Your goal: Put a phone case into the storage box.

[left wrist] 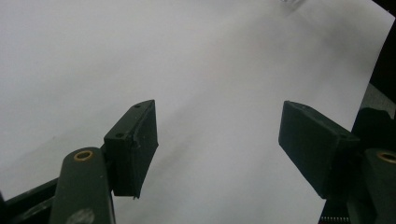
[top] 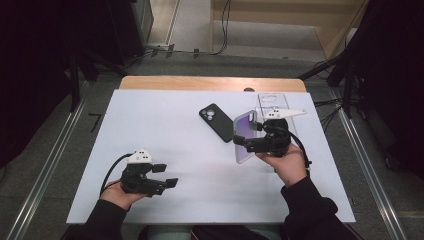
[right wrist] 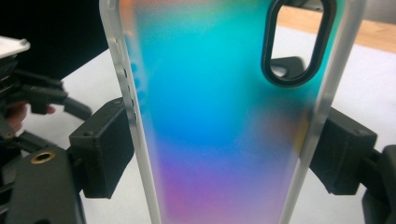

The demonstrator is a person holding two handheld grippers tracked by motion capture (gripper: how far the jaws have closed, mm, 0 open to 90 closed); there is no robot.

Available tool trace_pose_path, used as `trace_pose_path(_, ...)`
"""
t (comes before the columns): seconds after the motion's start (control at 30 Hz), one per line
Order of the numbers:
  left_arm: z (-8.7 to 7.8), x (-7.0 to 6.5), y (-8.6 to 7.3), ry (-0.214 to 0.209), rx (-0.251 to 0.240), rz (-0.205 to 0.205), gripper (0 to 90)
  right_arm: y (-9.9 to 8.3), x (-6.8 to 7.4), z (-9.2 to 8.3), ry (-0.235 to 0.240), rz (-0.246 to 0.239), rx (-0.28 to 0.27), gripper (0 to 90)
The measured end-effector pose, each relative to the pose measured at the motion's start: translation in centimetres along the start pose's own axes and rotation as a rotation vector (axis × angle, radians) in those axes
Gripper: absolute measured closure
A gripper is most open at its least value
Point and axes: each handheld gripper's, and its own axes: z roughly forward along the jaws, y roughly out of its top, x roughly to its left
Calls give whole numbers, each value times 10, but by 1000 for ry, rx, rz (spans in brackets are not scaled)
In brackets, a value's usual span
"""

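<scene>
Iridescent translucent phone case (right wrist: 224,116), shading from teal to violet with frosted clear edges and a black-rimmed oval camera cutout, is standing on edge between the jaws of the right gripper (top: 248,143), whose black pads are pressing on its two long sides. In the high view this phone case (top: 244,136) is sitting at about three o'clock from the middle of the white table sheet (top: 165,125), raised off it. A black smartphone (top: 216,121) with a round camera ring is lying flat just beside the case, at its ten o'clock. A clear rectangular plastic tray (top: 272,100) is resting at the case's one o'clock, near the far edge. The left gripper (top: 165,176) is hovering at seven o'clock on the sheet, well apart from the case, its jaws released and grasping nothing, with bare sheet showing between its pads (left wrist: 135,144).
</scene>
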Motion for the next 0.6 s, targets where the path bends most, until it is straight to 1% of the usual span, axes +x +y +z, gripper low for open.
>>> trace_pose_path(0.07, -2, -2, -3, 11, 2, -5, 285, 4, -3, -3, -9, 9, -12, 157)
trace_pose_path(0.1, -2, -2, -4, 10, -3, -9, 285, 5, -5, -4, -11, 8, -22, 157)
trace_pose_path(0.13, -3, -2, -5, 20, 1, -12, 285, 7, -7, -6, -18, 7, -30, 157)
trace_pose_path(0.27, -5, -2, -8, 36, -23, -31, 285, 15, -13, -10, -60, -1, -38, 157)
trace_pose_path(0.3, -5, -2, -9, 33, -22, -34, 285, 16, -14, -11, -68, 3, -42, 157)
trace_pose_path(0.37, -6, -1, -12, 41, -11, -38, 285, 19, -19, -13, -86, 19, -49, 157)
trace_pose_path(0.4, -6, 0, -13, 42, -10, -43, 285, 21, -24, -16, -105, 32, -59, 157)
trace_pose_path(0.43, -7, 1, -14, 40, -12, -49, 285, 21, -24, -16, -105, 32, -59, 157)
trace_pose_path(0.5, -9, 3, -15, 43, -18, -60, 285, 24, -31, -21, -115, 42, -85, 157)
trace_pose_path(0.53, -9, 4, -16, 40, -27, -73, 285, 24, -31, -21, -115, 42, -85, 157)
trace_pose_path(0.57, -10, 5, -17, 42, -29, -78, 285, 26, -35, -24, -136, 44, -94, 158)
trace_pose_path(0.6, -11, 5, -17, 46, -32, -86, 285, 26, -35, -24, -136, 44, -94, 158)
